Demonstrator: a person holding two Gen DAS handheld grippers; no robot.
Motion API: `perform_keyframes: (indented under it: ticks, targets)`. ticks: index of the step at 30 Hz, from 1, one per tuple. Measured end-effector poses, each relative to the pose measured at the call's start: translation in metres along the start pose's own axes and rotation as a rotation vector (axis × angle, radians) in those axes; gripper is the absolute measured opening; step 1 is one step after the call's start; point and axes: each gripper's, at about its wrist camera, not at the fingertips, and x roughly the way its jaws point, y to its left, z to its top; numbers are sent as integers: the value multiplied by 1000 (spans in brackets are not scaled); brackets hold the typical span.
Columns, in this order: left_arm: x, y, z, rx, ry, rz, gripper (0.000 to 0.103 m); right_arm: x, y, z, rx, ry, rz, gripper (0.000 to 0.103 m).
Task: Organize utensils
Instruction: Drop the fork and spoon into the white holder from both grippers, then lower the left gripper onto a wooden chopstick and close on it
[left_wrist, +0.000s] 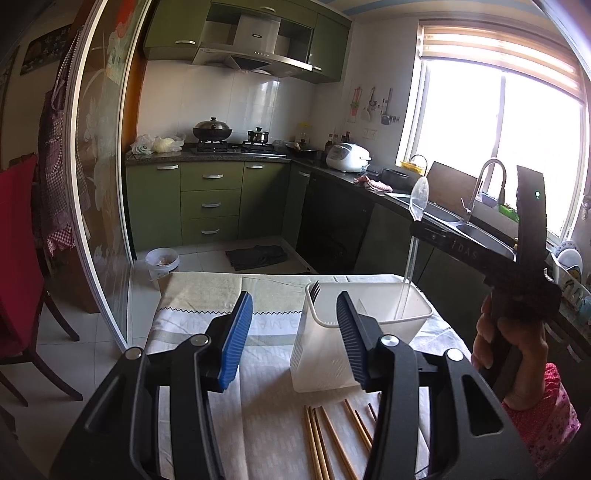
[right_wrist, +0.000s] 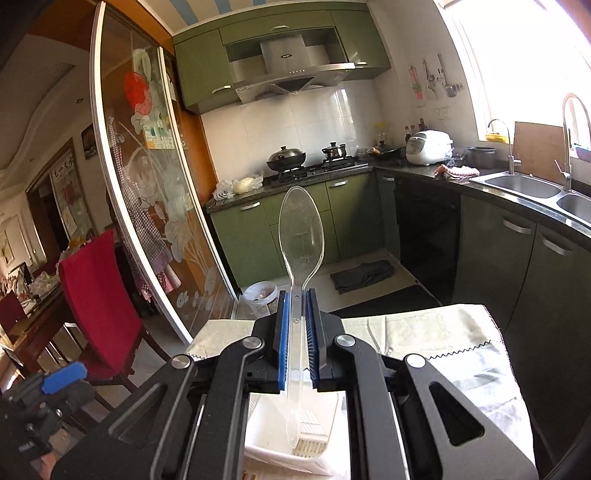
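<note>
A lidded wok and a small pot sit on the stove at the back counter, a white rice cooker near the corner; a red chair stands beyond the tabletop's left edge, a dark mat on the floor

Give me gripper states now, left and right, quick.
Left gripper: jaws open, holding nothing, above the table in front of the utensil holder.
Right gripper: jaws closed on the clear plastic spoon, bowl up, handle end over the holder.

Clear plastic spoon upright above white holder
</note>
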Motion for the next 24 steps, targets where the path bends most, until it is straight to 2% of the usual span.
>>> perform_keyframes:
  ticks: [5, 9, 10, 12, 16, 20, 24]
  targets:
    - [4, 0, -5, -3, 24, -8, 46, -1, 8, -35, -65, -5, -27, 10]
    - [1, -8, -5, 14, 28, -7, 49, 2, 12, -51, -98, 37, -31, 13]
    - [1, -10, -5, 19, 28, -6, 49, 3, 13, -54, -106, 46, -31, 16]
    - [-1, -12, -6, 30, 33, -5, 50, 1, 14, -60, -118, 48, -30, 37]
    - [1, -16, -8, 41, 62, 1, 51, -16, 14, -69, -127, 19, -37, 37]
    - [9, -18, -16, 39, 156, 8, 54, -57, 3, -70, -91, -34, -27, 37]
    - [34, -17, -38, 38, 343, 51, 56, -94, -16, -88, -41, 5, -55, 37]
